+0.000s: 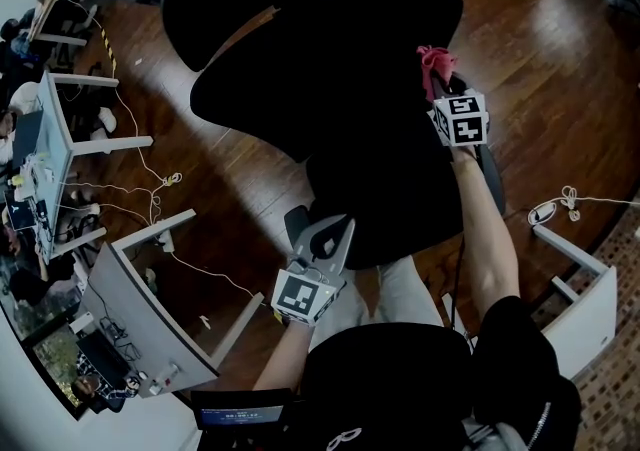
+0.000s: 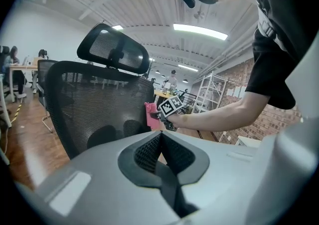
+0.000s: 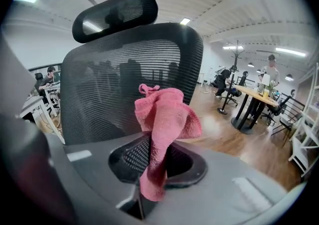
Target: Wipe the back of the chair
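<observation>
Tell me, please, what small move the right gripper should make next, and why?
Probably ease the right gripper forward until the cloth presses flat on the chair back, then begin a stroke. The gripper is shut on the cloth and the chair back stands right ahead of it, but firm contact cannot be made out.

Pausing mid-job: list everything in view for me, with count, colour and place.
office chair: one, black mesh with a headrest, ahead of both grippers.
cloth: one, pink, bunched, at the edge of the chair's back.
desks: at least three, white, left and right of the chair.
cables: several, white, on the floor at the left.
floor: brown wood.
left gripper: grey, shut, empty, near the seat.
right gripper: grey, shut on the cloth.
</observation>
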The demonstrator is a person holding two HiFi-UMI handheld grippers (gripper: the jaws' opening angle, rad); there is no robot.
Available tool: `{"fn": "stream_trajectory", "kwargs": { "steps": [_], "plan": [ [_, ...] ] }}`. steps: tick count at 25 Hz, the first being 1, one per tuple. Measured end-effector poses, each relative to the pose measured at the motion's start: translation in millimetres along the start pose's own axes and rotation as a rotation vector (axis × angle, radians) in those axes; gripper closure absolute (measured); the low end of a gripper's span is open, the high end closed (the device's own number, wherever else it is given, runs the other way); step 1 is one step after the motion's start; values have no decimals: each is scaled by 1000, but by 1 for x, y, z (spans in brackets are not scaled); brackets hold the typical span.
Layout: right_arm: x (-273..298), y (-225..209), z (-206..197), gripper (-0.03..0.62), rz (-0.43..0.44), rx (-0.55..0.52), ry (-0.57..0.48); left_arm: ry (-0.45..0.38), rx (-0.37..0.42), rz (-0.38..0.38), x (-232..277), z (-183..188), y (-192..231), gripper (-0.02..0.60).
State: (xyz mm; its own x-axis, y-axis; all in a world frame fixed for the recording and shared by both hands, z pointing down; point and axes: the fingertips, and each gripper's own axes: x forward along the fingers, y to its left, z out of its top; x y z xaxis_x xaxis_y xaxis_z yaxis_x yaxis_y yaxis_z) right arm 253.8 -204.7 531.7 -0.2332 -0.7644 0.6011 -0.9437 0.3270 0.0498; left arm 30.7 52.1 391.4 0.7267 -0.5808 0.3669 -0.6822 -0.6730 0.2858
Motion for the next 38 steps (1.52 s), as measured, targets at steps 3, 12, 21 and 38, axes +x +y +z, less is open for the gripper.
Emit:
{"fn": "stream_trajectory", "kwargs": {
  "steps": [3,12,21,38],
  "plan": [
    [2,16,2,543,22,-20,0,-8,-4,3,3,2,2,594],
    [11,103,0,543,121,-71,3,-30,-7,13,1,-1,25,594],
    [16,227,4,543,249,-116,-5,-35,-48,36,-35,-16,63,594],
    [17,396,-2,543,428,-224,-64,-7,-95,34,-81,-55,101,594]
  ]
}}
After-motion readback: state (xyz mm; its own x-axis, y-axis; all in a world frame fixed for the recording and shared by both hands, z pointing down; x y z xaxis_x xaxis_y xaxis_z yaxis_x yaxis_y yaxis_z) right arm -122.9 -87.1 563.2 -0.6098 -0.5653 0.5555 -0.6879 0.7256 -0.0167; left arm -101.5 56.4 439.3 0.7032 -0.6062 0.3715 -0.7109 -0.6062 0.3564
